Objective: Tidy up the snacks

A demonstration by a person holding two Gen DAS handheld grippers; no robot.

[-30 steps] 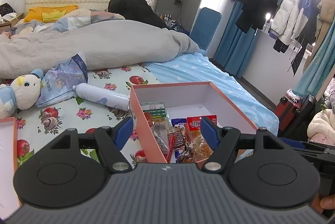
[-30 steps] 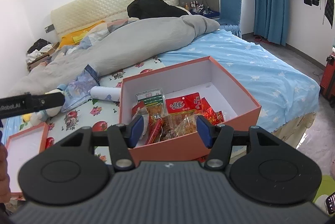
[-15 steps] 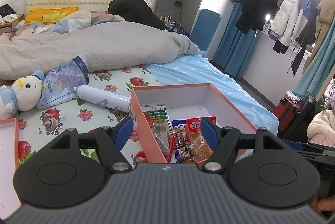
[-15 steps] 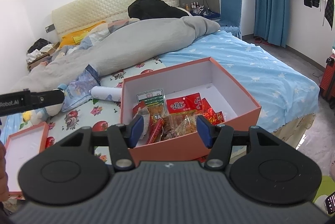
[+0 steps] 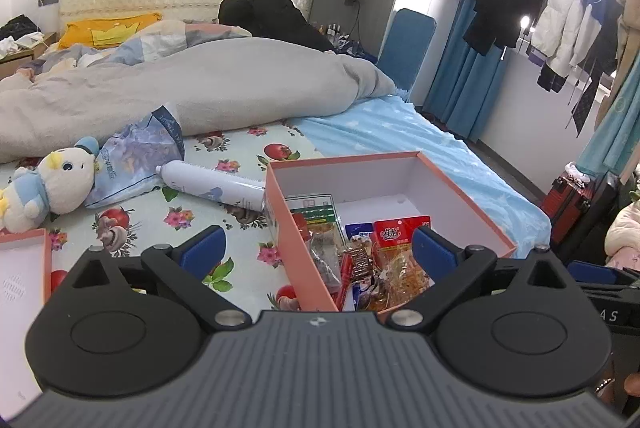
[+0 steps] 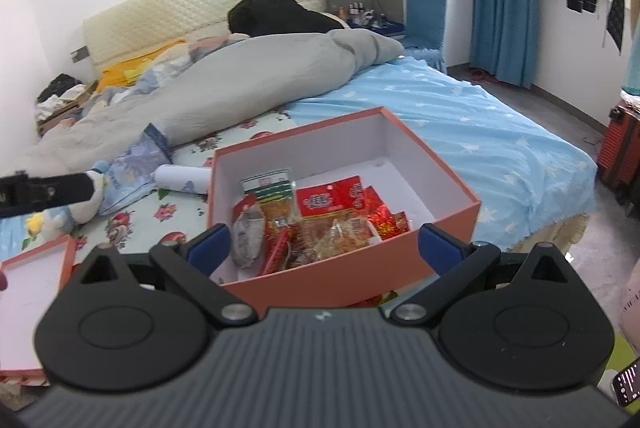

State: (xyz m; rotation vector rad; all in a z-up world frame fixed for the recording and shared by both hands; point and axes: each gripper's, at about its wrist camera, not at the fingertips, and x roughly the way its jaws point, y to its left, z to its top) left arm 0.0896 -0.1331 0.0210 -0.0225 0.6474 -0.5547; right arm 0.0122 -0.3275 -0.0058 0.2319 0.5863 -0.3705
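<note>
An orange box with a white inside [image 5: 472,196] lies open on the bed and holds a heap of snack packets [image 5: 400,234], red, clear and green-striped. My left gripper [image 5: 316,248] hovers just before the box's near left corner. Its jaws are opening, wide apart, and the blue pads grip nothing. The right wrist view shows the same box [image 6: 340,280] from the front, with the snack packets [image 6: 328,196] in its near half. My right gripper [image 6: 324,247] hangs over the box's front wall. Its jaws are opening too, and no packet is pressed between the pads.
The box's lid [image 5: 24,268] lies at the left on the flowered sheet. Behind the box are a white bottle [image 5: 212,184], a plush toy [image 5: 52,184], a blue bag [image 5: 140,152] and a grey duvet [image 5: 200,88]. A red suitcase [image 6: 620,156] stands on the floor at the right.
The jaws of both grippers have spread clearly wider. Neither hand has shifted, and the box and snacks lie as before.
</note>
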